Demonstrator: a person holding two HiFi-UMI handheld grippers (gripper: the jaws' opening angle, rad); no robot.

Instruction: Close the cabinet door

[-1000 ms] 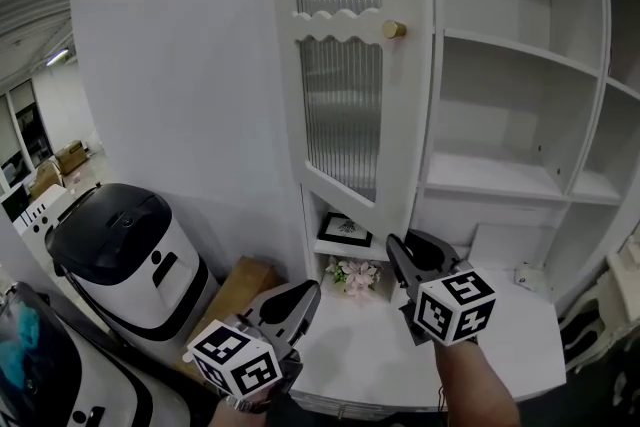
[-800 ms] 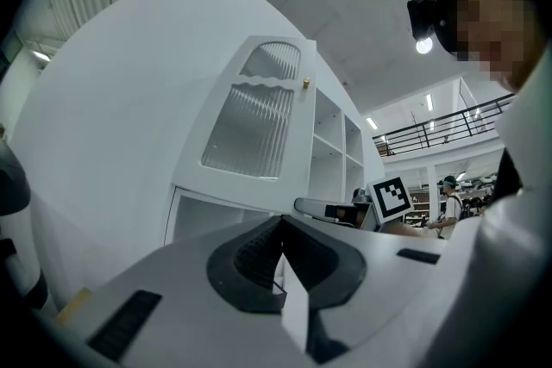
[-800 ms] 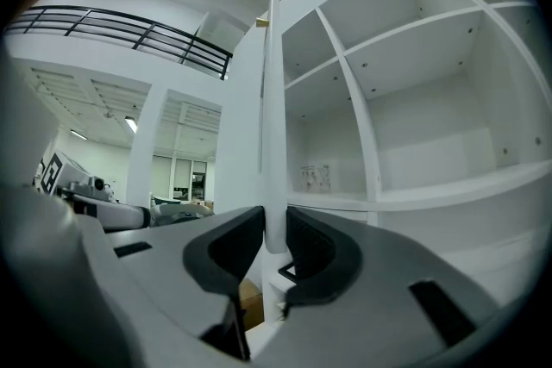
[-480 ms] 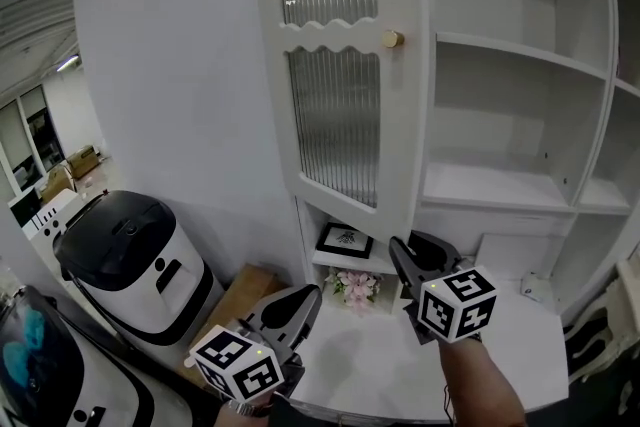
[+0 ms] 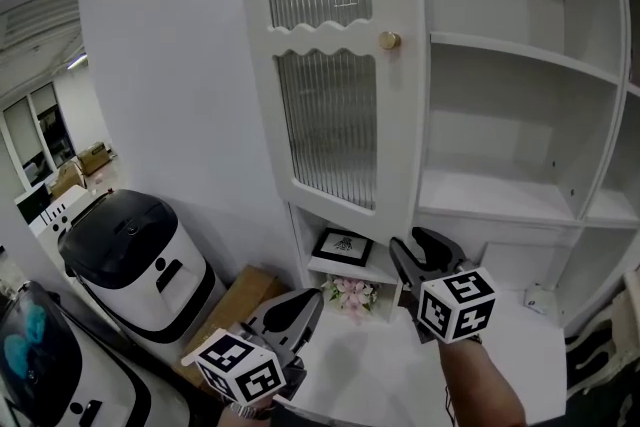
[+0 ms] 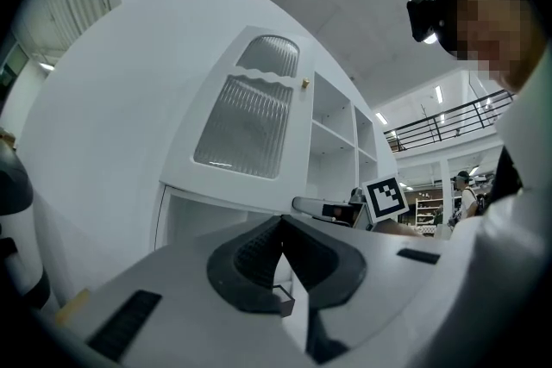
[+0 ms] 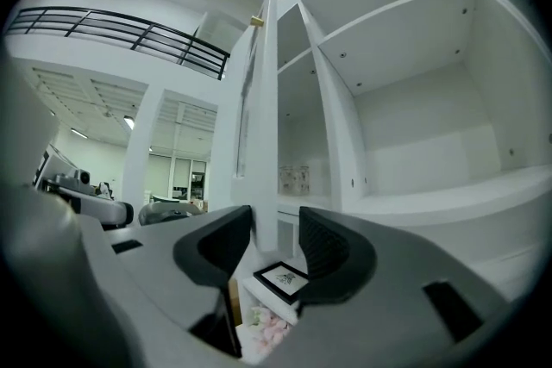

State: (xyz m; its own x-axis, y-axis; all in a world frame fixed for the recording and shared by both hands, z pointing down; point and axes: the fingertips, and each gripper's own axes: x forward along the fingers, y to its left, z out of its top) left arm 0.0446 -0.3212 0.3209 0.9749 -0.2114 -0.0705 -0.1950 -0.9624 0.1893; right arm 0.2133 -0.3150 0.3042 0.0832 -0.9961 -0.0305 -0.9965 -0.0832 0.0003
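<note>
Cabinet door (image 5: 330, 65): open, swung out from the white cabinet (image 5: 520, 55), upper middle of the head view. It has ribbed glass panels, a wavy rail and a gold knob (image 5: 388, 41) near its free edge. The shelves behind it are bare.

Right gripper (image 5: 422, 250): just below the door's lower corner. Its jaws have just been opening and stand apart. The door's edge lines up in the gap, pads not pressing on it.

Left gripper (image 5: 295, 307): lower left, clenched on nothing.

Low niche under the door: framed picture (image 5: 342, 246), with pink flowers (image 5: 350, 294) below it. White counter (image 5: 400, 375) under both grippers.

Room: plain white wall (image 5: 170, 65) left of the cabinet. A black-topped white machine (image 5: 135, 255) stands on the floor beside a wooden board (image 5: 240, 290).
</note>
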